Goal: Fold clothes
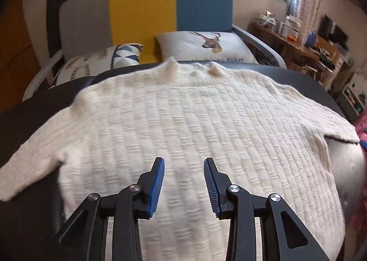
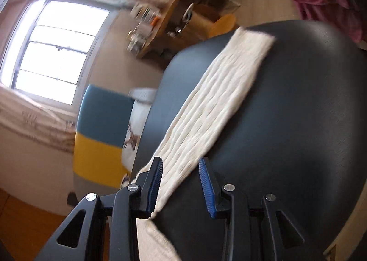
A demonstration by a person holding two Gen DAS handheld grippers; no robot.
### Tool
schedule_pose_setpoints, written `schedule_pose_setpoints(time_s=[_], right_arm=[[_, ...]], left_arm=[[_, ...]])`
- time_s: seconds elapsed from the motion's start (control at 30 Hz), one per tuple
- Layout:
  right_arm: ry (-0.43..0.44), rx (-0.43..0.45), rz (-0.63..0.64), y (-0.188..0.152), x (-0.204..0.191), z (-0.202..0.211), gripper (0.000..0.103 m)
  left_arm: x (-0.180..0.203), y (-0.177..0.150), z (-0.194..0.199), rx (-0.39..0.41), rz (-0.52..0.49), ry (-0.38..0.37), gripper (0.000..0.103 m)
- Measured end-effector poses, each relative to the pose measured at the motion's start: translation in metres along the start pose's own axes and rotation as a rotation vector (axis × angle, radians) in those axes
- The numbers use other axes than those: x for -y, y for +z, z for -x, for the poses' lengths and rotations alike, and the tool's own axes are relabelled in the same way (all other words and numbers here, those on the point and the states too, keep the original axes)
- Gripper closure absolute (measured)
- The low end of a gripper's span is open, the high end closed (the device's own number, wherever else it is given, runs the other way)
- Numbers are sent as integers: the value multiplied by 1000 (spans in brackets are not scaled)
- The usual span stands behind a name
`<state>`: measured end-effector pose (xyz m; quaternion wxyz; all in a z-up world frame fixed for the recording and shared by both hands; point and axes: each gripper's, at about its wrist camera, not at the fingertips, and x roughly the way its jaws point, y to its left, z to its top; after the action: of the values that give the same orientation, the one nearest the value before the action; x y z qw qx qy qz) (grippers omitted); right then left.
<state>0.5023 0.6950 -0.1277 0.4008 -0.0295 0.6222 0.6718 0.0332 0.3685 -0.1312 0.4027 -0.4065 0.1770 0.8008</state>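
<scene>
sweater flat; jaws apart

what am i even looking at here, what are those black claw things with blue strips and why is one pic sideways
Each picture comes from a camera mounted on a hand-held two-finger gripper; a person carries one in each hand. The black claws are gripper fingers, the blue strips their pads. The left gripper hangs open over a cream knit sweater spread flat on a dark table. The right gripper is rolled over, so its view looks tilted; it sees one sleeve lying across the table. Its jaws stand apart too, and neither gripper holds anything.
</scene>
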Motion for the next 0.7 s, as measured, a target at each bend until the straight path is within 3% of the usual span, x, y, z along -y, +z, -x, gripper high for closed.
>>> schedule_pose_setpoints(time_s=[0.2, 0.37, 0.57, 0.7], right_arm=[[-64, 91, -111, 60, 37, -8, 68], [-109, 111, -164, 80, 51, -35, 69], [-78, 117, -97, 96, 49, -51, 71], [-96, 76, -37, 99, 41, -63, 72]], left_arm=[[71, 15, -19, -41, -94, -18, 66], [73, 14, -43, -98, -86, -16, 66], [79, 12, -52, -98, -119, 7, 63], [80, 13, -53, -108, -110, 12, 61]])
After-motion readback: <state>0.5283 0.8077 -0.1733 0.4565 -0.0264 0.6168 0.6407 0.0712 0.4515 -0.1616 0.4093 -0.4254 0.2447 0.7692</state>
